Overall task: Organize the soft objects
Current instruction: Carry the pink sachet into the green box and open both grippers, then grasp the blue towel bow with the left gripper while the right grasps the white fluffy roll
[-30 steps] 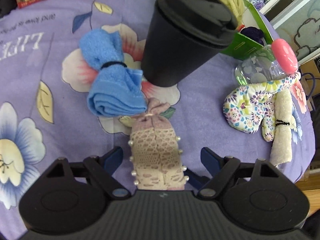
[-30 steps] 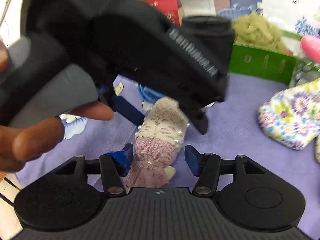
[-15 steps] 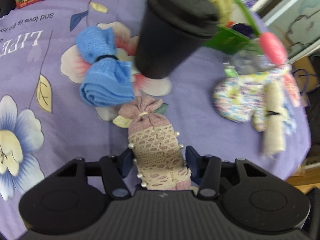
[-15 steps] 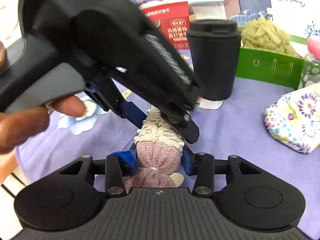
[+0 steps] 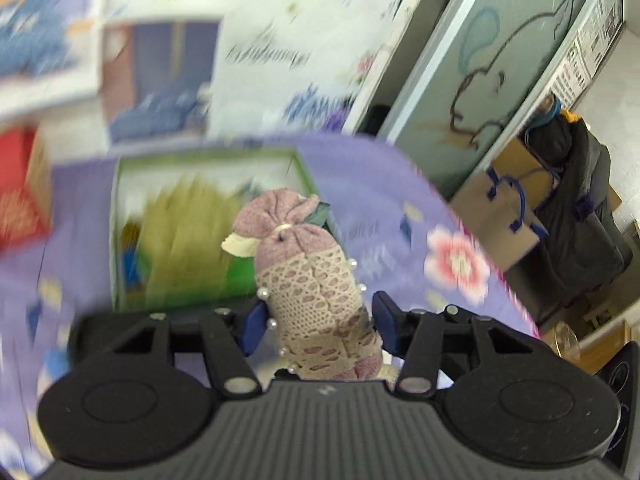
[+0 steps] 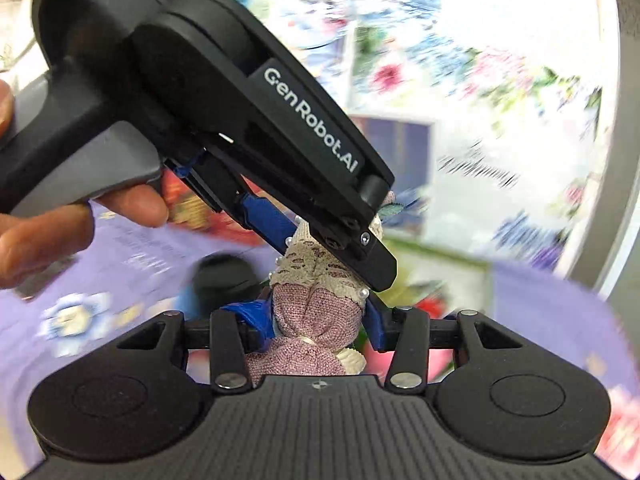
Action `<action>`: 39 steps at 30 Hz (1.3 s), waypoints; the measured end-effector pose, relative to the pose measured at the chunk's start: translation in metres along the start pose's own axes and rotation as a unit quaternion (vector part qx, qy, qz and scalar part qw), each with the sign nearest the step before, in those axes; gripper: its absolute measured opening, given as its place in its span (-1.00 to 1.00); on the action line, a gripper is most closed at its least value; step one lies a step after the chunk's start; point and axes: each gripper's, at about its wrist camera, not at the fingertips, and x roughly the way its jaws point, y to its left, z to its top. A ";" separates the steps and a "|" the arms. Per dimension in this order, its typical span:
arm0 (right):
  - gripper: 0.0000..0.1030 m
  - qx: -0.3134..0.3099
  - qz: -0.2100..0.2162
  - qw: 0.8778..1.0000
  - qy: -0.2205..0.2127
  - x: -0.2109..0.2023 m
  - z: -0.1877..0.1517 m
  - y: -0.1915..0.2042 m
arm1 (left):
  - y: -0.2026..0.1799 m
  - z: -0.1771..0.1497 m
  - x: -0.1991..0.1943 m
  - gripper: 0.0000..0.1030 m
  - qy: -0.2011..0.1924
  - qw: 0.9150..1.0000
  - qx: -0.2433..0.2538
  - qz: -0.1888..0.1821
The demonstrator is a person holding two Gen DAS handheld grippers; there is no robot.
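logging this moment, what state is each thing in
pink fabric sachet with cream lace and pearl beads: off the cloth, clamped at both ends
left gripper: shut on its lace end
right gripper: shut on its tied pink end
green-edged box: open, yellow-green fluffy item inside
purple floral cloth: spread flat

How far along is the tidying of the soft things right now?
Partly done: the green box already holds a yellow-green fluffy item. In hand: both the left gripper and right gripper clamp the pink lace pouch. Left: dropping it in; other items are too blurred to judge.
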 end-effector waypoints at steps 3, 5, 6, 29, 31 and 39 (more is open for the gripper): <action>-0.43 -0.011 -0.011 1.000 0.009 0.030 0.024 -0.043 | -0.011 0.045 0.030 0.03 -0.013 1.000 0.016 0.012; -0.42 -0.007 -0.009 1.000 0.020 0.054 0.034 -0.070 | -0.007 0.070 0.052 0.03 -0.012 1.000 0.014 0.020; -0.42 -0.003 -0.006 1.000 0.025 0.068 0.037 -0.081 | -0.004 0.081 0.065 0.03 -0.012 1.000 0.014 0.024; -0.35 0.092 -0.025 0.995 0.023 0.120 0.037 -0.130 | 0.064 0.105 0.093 0.79 -0.023 0.994 -0.043 0.100; -0.35 0.095 -0.029 0.995 0.011 0.099 0.042 -0.121 | 0.055 0.097 0.076 0.79 -0.030 0.994 -0.040 0.099; -0.32 0.074 -0.043 0.996 -0.017 0.030 0.044 -0.079 | 0.012 0.053 -0.004 0.80 -0.079 0.992 -0.016 0.093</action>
